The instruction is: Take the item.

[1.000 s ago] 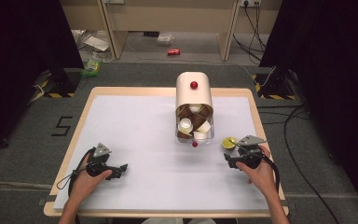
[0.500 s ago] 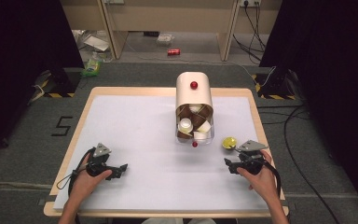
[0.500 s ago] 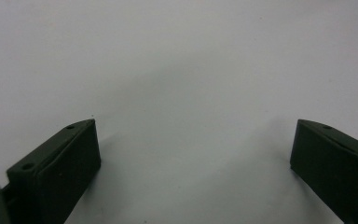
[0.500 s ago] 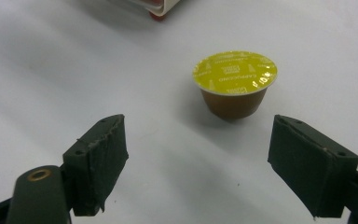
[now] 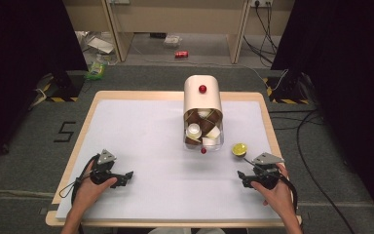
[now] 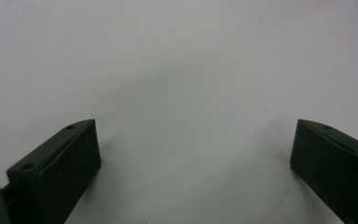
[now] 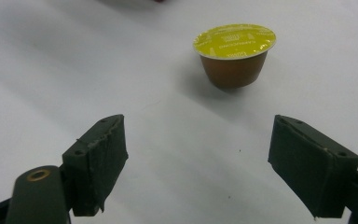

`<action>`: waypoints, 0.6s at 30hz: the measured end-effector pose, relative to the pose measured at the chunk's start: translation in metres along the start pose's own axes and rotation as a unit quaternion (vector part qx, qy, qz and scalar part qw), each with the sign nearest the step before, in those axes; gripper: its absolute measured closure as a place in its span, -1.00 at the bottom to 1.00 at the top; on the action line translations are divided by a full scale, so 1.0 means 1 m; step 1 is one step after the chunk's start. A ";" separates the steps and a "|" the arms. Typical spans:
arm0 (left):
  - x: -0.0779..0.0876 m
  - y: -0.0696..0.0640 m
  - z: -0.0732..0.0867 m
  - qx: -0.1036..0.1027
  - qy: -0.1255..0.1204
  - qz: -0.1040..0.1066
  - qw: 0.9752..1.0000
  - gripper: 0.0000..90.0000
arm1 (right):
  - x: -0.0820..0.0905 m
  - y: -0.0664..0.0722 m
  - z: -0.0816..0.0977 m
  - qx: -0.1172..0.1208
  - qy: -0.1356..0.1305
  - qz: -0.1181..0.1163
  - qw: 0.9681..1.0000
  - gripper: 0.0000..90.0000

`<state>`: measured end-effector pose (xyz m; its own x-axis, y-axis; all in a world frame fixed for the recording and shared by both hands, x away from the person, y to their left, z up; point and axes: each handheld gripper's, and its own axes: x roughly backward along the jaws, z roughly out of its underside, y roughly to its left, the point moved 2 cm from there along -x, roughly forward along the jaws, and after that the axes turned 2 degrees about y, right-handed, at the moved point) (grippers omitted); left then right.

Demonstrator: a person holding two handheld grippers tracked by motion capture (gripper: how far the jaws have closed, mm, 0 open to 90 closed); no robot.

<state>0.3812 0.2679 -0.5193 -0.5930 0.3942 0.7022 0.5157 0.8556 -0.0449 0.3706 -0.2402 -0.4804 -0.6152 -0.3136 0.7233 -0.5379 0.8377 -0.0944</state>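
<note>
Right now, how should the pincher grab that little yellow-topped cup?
Squeeze the brown sides of the coffee capsule, just under its yellow lid. The right gripper is open and the capsule stands upright ahead of it, so coming straight forward, low over the table, looks best.

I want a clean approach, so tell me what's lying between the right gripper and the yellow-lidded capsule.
Nothing: in the right gripper view, only bare white table lies between the open right gripper and the capsule.

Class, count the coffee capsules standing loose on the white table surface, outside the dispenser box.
1. The yellow-lidded capsule stands upright near the right gripper, just right of the dispenser box. More capsules sit inside the box; some may be hidden.
</note>
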 end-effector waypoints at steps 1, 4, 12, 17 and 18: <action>0.000 0.000 0.000 0.000 0.000 0.000 1.000 -0.97 | 0.001 0.000 0.001 0.000 0.000 0.000 1.000 -0.56; 0.000 0.000 0.000 0.000 0.000 0.000 1.000 -0.97 | 0.002 0.001 0.004 -0.002 -0.001 0.001 1.000 -0.56; 0.000 0.000 0.000 0.001 0.000 0.000 1.000 -0.97 | 0.004 0.004 0.011 -0.001 0.003 -0.002 1.000 -0.57; 0.000 0.000 0.000 0.001 0.000 0.000 1.000 -0.97 | 0.005 0.007 0.015 -0.001 0.006 -0.004 1.000 -0.58; 0.000 0.000 0.000 0.000 0.000 0.000 1.000 -0.97 | 0.005 0.007 0.016 -0.001 0.007 -0.005 1.000 -0.58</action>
<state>0.3811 0.2680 -0.5192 -0.5924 0.3941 0.7027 0.5152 0.8559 -0.0457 0.3547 -0.2427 -0.4882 -0.6019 -0.3150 0.7338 -0.5430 0.8352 -0.0869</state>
